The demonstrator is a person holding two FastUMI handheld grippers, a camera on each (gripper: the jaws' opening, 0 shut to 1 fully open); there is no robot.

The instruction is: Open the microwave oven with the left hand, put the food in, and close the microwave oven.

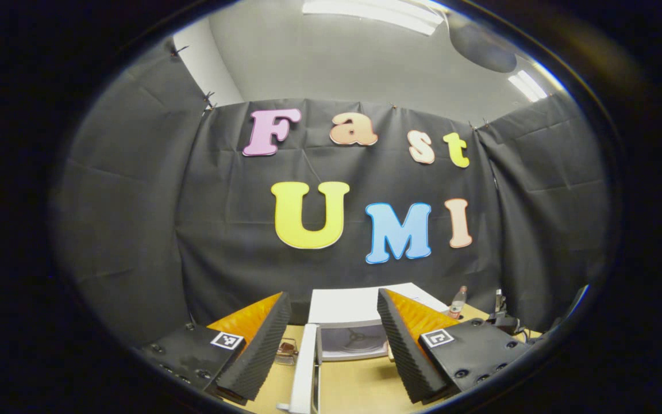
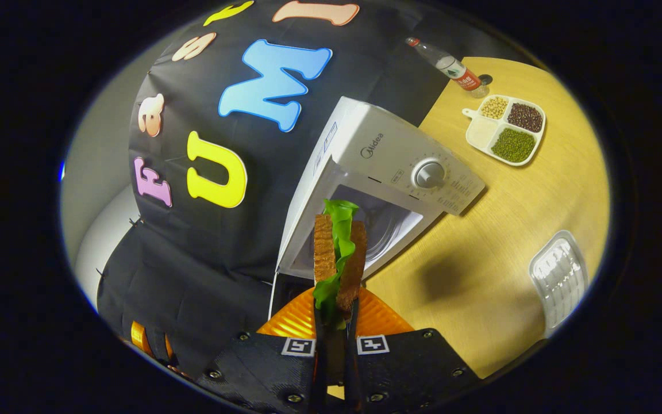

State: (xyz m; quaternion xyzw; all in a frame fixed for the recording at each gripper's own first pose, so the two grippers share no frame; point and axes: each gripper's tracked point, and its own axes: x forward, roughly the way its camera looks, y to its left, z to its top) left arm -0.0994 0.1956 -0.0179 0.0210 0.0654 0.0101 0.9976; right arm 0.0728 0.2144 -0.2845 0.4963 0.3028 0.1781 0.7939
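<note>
- Desk (image 2: 497,230): a wooden top carries the microwave, a divided dish of beans (image 2: 506,129), a bottle (image 2: 446,64) beyond it and a clear plastic tray (image 2: 558,279) near the edge.
- Microwave (image 2: 388,158): white, with a dial on its control panel. The cavity (image 2: 388,224) is exposed and the turntable is visible inside. In the left gripper view the door (image 1: 303,368) stands swung out, edge-on, between the left tongs' fingers. Judgement: the opening step is done; loading is in hand.
- Left tongs (image 1: 331,345): fingers wide apart, holding nothing, facing the open cavity from in front.
- Right tongs (image 2: 335,322): fingers together and clamped on the sandwich, both pads pressing its bread faces.
- Sandwich (image 2: 339,253): two brown slices with a green leaf between them, held on edge, its long axis running straight ahead along the fingers.
- Deciding relation: in the right gripper view the sandwich's far end overlaps the cavity mouth, so the opening lies directly ahead of the right tongs. Whether it has crossed the threshold cannot be told. Judgement: the right hand is placed to load; the left is nearer the door for closing.
</note>
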